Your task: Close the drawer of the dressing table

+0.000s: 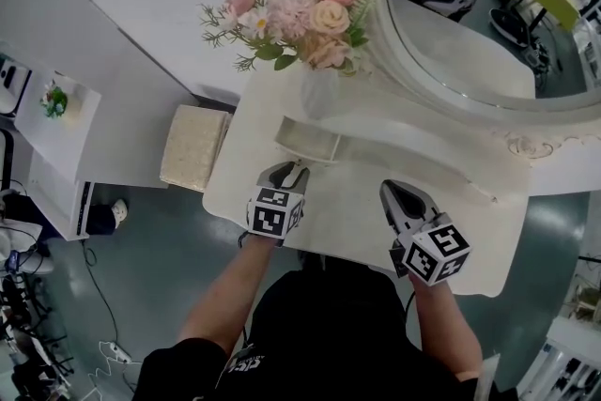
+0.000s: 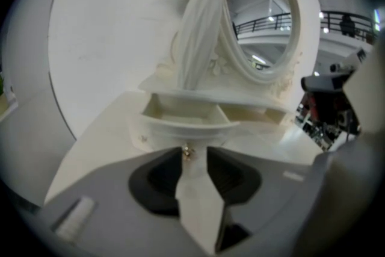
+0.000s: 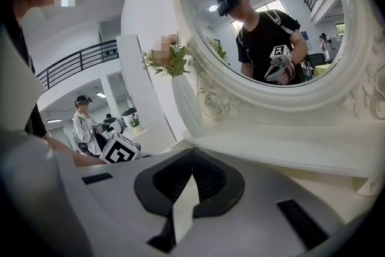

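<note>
White bench [image 1: 376, 230]: glossy cream top with a scalloped, curving edge. At 2 o'clock from its middle is the mirror [image 1: 488, 61], oval glass in a thick carved frame. At 12 o'clock is the vase [image 1: 319, 91], tall, ribbed and white, holding flowers [image 1: 300, 19] with soft pink and peach petals.

The drawer [image 1: 308, 141] is small and shallow with a bowed front. It stands pulled out, just below the vase.

The left tool [image 1: 286, 172] sits at the drawer's 6 o'clock, its grey jaws apart and its pads dark and ribbed. A tiny brass knob [image 2: 187, 153] shows in the gap, unpressed.

The right tool [image 1: 392, 192] is at 3 o'clock of the left one. Its jaw tips meet with nothing between them.
</note>
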The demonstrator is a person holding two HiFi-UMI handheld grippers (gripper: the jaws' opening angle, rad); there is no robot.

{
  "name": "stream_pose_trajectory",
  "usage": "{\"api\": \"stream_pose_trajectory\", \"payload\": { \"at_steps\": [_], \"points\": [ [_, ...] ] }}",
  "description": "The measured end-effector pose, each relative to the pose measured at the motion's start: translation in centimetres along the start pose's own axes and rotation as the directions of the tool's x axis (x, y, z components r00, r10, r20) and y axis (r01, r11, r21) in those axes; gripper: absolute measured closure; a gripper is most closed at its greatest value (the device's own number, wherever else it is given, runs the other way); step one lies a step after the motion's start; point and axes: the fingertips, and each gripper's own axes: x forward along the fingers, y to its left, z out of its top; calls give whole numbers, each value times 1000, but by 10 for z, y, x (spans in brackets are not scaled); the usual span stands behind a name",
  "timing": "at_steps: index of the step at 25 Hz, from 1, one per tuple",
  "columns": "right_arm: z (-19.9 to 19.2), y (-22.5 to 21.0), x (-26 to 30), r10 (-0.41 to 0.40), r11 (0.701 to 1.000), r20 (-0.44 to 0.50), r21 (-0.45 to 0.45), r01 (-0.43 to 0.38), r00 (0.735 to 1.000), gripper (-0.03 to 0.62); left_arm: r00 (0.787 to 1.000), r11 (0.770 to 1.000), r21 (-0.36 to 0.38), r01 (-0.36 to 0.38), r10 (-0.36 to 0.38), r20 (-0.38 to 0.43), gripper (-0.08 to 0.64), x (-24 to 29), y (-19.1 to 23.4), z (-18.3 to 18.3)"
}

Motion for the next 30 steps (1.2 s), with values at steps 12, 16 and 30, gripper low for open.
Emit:
{"api": "stream_pose_trajectory", "payload": {
  "at_steps": [12,16,30],
  "points": [
    [5,-10,1,-7,1000,-13,-5,7,1000,597,999,999,18,-38,39,-38,436,19,10,-6],
    [6,-10,1,-8,1000,-12,-7,8,1000,597,998,999,28,-33,35,-47,459,20,9,-3],
    [4,-7,6,14,1000,-19,-5,-14,1000,597,1000,999,36,-10,11,-22,460,24,8,26]
  ]
}}
